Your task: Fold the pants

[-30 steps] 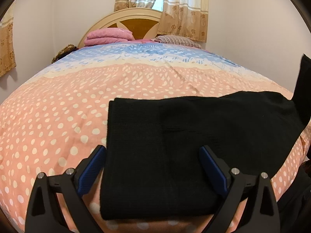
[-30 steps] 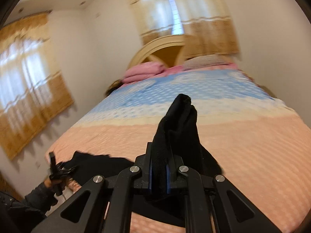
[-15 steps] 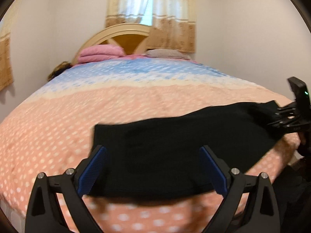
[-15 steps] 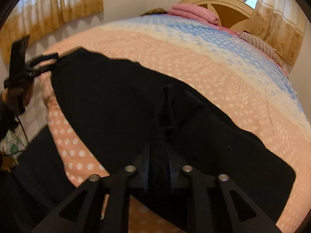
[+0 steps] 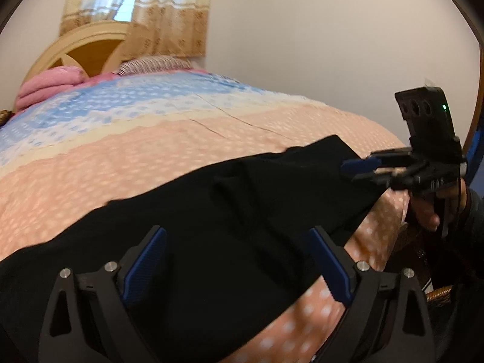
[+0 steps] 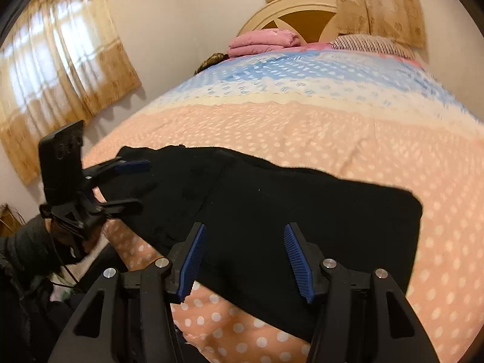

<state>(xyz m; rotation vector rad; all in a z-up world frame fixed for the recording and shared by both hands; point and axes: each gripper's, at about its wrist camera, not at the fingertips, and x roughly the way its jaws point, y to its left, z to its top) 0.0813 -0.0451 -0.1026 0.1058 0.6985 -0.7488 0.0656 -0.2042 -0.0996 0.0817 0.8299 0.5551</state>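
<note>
The black pants (image 5: 217, 230) lie flat near the foot edge of the bed, folded into a long band; they also show in the right wrist view (image 6: 287, 199). My left gripper (image 5: 236, 260) is open and empty, low over the pants' left part. It shows in the right wrist view (image 6: 133, 181) at the pants' left end. My right gripper (image 6: 243, 257) is open and empty, just above the pants' near edge. In the left wrist view it (image 5: 351, 171) sits at the pants' right end, jaws apart.
The bed has a peach dotted and blue bedspread (image 6: 332, 121). Pink folded bedding (image 6: 263, 40) and a striped pillow (image 6: 369, 44) lie by the headboard (image 6: 293, 12). Curtains (image 6: 57, 69) hang on the left wall. The bed's foot edge is just below the grippers.
My right gripper has opened and let go of the pants, which now lie flat. Both grippers have swung to the pants' ends.
</note>
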